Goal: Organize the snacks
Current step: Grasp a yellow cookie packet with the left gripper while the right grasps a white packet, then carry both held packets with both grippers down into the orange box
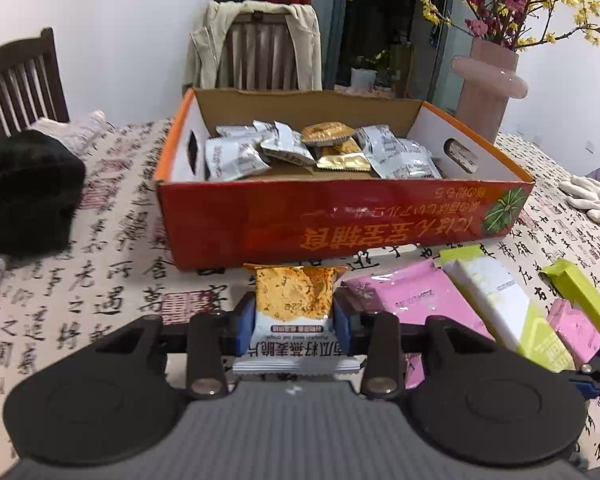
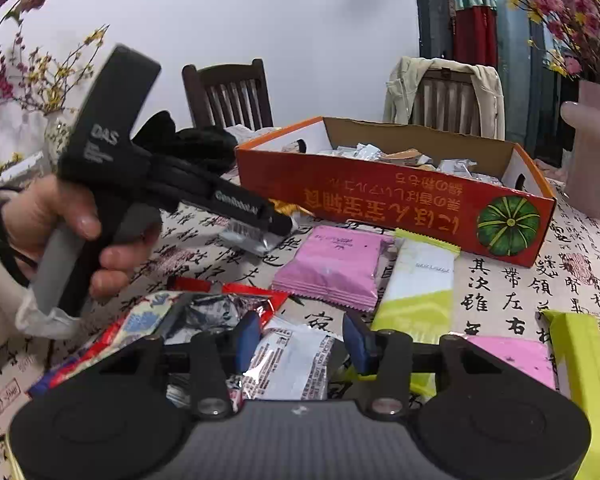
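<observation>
Both grippers closing in on snack packets in front of the orange box [image 1: 340, 220]

Left gripper [image 1: 295, 316]: fingers pinch the oat crisp packet [image 1: 295, 300] at mid-sides on the tabletop [image 1: 112, 280]; it looks light, crinkly, brittle inside, so grip gently. Right gripper [image 2: 302, 340]: fingers narrowed around the white packet [image 2: 292, 360]; whether they touch it I cannot tell
</observation>
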The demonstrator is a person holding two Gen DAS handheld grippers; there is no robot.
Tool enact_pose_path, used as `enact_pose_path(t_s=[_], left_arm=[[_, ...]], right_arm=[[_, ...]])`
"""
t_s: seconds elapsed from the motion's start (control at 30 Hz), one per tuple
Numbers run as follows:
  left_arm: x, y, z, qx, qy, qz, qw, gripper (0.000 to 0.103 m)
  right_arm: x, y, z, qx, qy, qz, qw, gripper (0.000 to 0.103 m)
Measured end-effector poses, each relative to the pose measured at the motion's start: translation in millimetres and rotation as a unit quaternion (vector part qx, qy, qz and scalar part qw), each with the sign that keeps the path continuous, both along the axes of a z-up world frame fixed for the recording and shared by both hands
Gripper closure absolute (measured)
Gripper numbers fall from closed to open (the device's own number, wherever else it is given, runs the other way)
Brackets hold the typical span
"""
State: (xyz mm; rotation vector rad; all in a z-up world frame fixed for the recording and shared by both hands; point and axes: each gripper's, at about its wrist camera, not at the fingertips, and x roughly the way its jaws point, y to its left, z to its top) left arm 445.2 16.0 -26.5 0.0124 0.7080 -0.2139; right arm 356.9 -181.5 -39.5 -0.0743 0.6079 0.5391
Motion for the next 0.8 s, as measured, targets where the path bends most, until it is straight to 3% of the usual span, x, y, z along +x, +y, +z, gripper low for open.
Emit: enact_pose_path(t_s=[0.13, 0.2, 0.6, 0.73, 0.8], left_arm=[[-26.2, 4.0, 18.0, 0.001, -0.029, 0.013, 0.9995, 0.063], [-44.0, 6.6, 26.8, -0.005, -0.041, 0.018, 0.9990, 0.063], [-150.4, 35.5, 55.6, -0.056, -0.068, 0.068, 0.9938, 0.063], [-177.2, 29.5, 50.5, -0.071, -0.062, 0.063, 0.9936, 0.063], [-187.2, 25.3, 45.9, -0.082, -0.054, 0.058, 0.9935, 0.063]], right_arm=[[-1.1, 6.7, -1.2, -0.022, 0.004, -0.004, 1.000, 0.054], [0.5, 7.6, -2.7, -0.020, 0.020, -0.008, 1.000, 0.047], [-35.0, -22.1, -3.9, -0.055, 0.033, -0.053, 0.997, 0.054], [-61.0, -42.1, -4.7, -0.057, 0.033, -0.075, 0.995, 0.045], [-76.1, -49.8, -4.7, -0.069, 0.027, -0.099, 0.992, 0.034]])
